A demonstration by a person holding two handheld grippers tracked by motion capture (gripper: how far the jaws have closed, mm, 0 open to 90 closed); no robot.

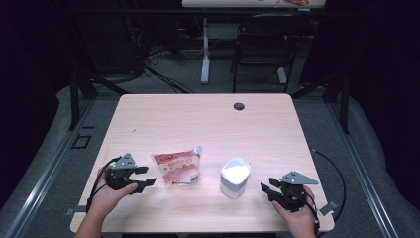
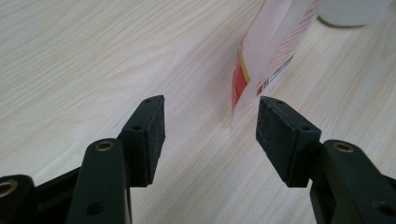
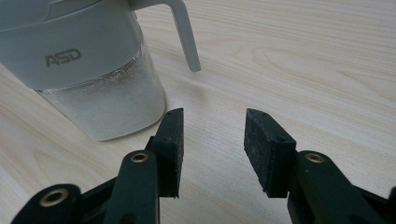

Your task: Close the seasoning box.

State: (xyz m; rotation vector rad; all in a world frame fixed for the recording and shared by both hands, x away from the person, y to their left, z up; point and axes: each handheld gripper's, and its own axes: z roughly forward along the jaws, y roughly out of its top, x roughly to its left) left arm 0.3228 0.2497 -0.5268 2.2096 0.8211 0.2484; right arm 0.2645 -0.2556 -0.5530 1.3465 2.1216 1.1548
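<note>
A pink and white pouch point(image 1: 178, 167) with a small white spout stands near the table's front, left of centre. Its lower corner point(image 2: 261, 70) rises just beyond my left gripper point(image 2: 210, 126), whose jaws stand open with nothing between them. That gripper point(image 1: 143, 177) sits just left of the pouch. A white container point(image 1: 234, 176) holding white powder stands right of the pouch. It reads "ASD" on its grey band point(image 3: 88, 65) and has a thin handle. My right gripper point(image 3: 214, 140) is open and empty, a short way right of the container point(image 1: 267, 191).
The light wooden table point(image 1: 208, 124) has a round cable hole point(image 1: 238, 106) near its far edge. A black chair point(image 1: 262, 44) and a white desk leg point(image 1: 205, 49) stand on the floor beyond the table. A cable point(image 1: 337, 173) trails off the table's right side.
</note>
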